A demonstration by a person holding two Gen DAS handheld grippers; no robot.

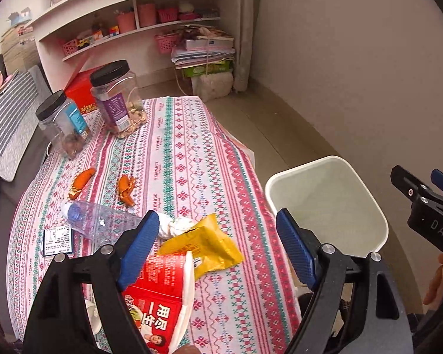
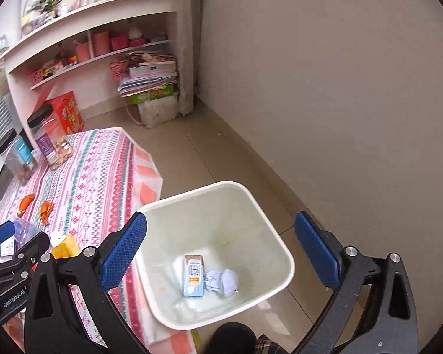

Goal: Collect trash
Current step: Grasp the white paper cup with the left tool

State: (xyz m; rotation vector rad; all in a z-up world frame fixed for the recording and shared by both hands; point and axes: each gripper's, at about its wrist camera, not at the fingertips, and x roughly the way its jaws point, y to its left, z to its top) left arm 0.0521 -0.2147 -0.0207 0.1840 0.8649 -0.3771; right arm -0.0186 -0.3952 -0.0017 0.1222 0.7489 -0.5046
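My left gripper [image 1: 218,247] is open over the near part of the patterned tablecloth [image 1: 192,153], with nothing between its blue pads. Under it lie a yellow packet [image 1: 203,244], a red and white noodle bowl [image 1: 162,289] on its side and a crumpled tissue [image 1: 177,227]. A clear plastic bottle [image 1: 100,221], two orange peels [image 1: 82,181] and a barcode slip [image 1: 57,240] lie further left. My right gripper [image 2: 221,250] is wide open above the white bin [image 2: 209,187], empty. In the bin lie a small carton [image 2: 193,277] and crumpled paper [image 2: 221,281].
Two black-lidded jars [image 1: 118,97] and a red box [image 1: 79,88] stand at the table's far end. The bin stands on the floor just right of the table, close to the wall. Shelves and a stack of books [image 1: 203,56] fill the far corner.
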